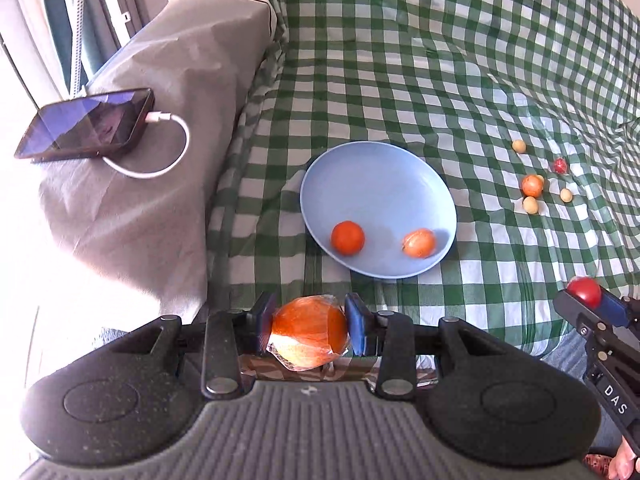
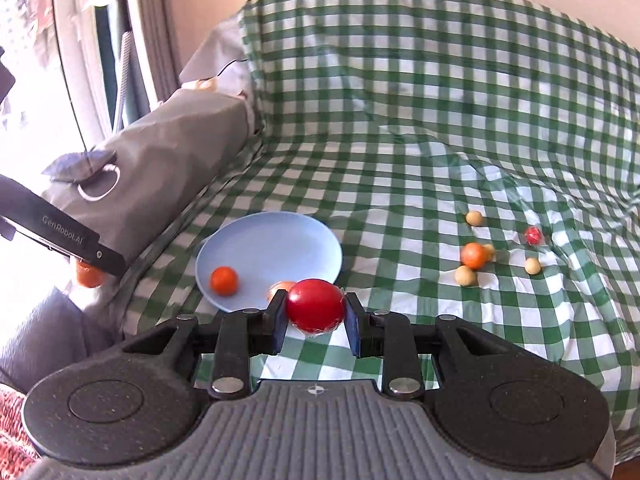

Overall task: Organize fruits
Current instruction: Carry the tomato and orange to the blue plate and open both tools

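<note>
My left gripper (image 1: 309,330) is shut on a large orange fruit (image 1: 310,330) in clear wrap, held in front of the blue plate (image 1: 360,172). Two orange fruits (image 1: 347,237) (image 1: 419,243) lie in that plate. My right gripper (image 2: 315,316) is shut on a red fruit (image 2: 316,305), just at the near rim of the blue plate (image 2: 276,240). In the left wrist view the right gripper (image 1: 588,300) shows at the right edge with the red fruit (image 1: 585,291). Further right on the checked cloth lie an orange fruit (image 2: 473,255), a small red one (image 2: 533,235) and several pale yellow ones (image 2: 474,218).
A green-and-white checked cloth (image 1: 440,60) covers the seat and its back. Left of it is a grey-covered armrest (image 1: 160,160) with a phone (image 1: 86,124) on a white charging cable (image 1: 168,152). A window frame (image 2: 80,60) stands at the far left.
</note>
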The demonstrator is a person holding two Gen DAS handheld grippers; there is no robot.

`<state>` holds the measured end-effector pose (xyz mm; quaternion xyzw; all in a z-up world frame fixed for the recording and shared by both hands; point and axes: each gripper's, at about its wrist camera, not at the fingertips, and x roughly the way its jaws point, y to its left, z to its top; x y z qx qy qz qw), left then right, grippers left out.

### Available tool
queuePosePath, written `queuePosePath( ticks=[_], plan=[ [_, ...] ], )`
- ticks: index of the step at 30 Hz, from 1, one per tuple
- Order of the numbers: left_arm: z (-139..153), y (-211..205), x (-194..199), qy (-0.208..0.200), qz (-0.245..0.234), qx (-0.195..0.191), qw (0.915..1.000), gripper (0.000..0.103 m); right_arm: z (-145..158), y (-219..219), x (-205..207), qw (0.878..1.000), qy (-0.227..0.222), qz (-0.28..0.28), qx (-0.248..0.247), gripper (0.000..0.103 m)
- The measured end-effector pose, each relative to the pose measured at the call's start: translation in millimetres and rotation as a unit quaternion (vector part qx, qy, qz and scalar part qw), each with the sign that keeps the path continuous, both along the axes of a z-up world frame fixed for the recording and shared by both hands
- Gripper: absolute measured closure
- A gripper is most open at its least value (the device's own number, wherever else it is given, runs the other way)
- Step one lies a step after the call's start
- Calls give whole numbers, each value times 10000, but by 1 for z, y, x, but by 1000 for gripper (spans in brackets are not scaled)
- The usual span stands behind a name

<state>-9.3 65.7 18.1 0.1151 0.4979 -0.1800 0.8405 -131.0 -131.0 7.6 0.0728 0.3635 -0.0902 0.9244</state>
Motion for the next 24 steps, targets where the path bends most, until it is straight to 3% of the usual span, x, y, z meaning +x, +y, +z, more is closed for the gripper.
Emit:
queuePosePath(
  ticks=[12,24],
  plan=[
    [-7,4,18,32,88,-207,9997,61,-5,15,15,9993,215,182,-228,73],
    [-44,-52,69,193,-197,-104,9996,61,-41,6,74,9982,475,339,-167,72]
  ],
)
